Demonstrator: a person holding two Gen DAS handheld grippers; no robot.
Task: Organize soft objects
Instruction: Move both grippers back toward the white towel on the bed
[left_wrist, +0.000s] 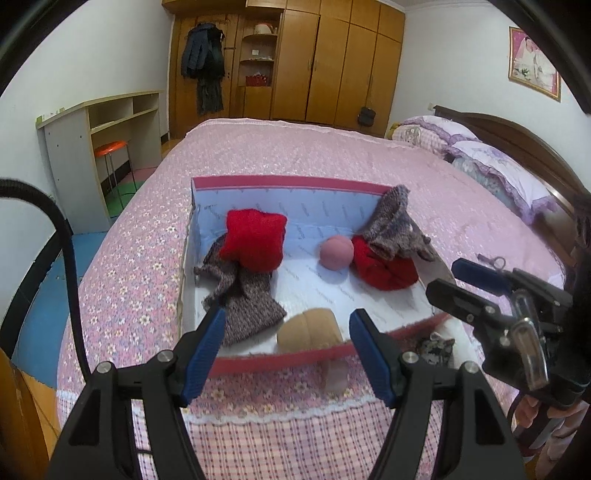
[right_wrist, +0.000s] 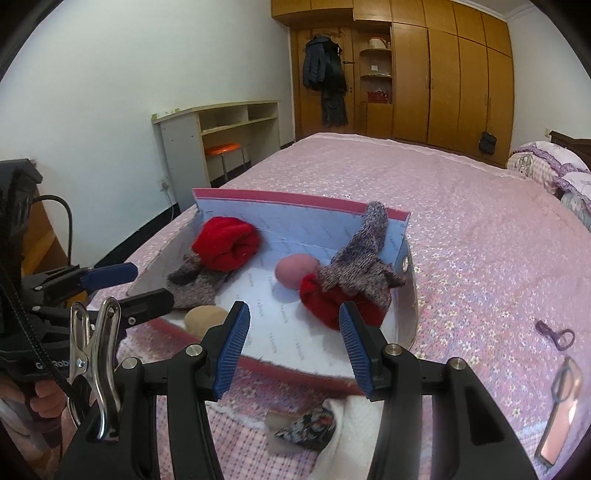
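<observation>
Both the left claw (left_wrist: 286, 345) and the right claw (right_wrist: 293, 341) hang wide apart and hold nothing, just in front of a shallow cardboard box (left_wrist: 288, 182) lying on the bed (left_wrist: 295, 155). Inside the box lie a red knit bundle (left_wrist: 255, 240) on a grey knit piece (left_wrist: 243, 299), a pink ball (left_wrist: 336, 253), a tan ball (left_wrist: 308, 330), and a second red bundle (left_wrist: 384, 267) under another grey knit (left_wrist: 397, 221).

We count one box (left_wrist: 288, 183) on the bed (left_wrist: 332, 155). Inside: two red knits, far left (left_wrist: 255, 240) and right (left_wrist: 384, 267); two grey knits, near left (left_wrist: 243, 299) and far right (left_wrist: 395, 221); one pink ball (left_wrist: 335, 254); one tan ball (left_wrist: 309, 329). Two pillows (left_wrist: 491, 162) far right.
</observation>
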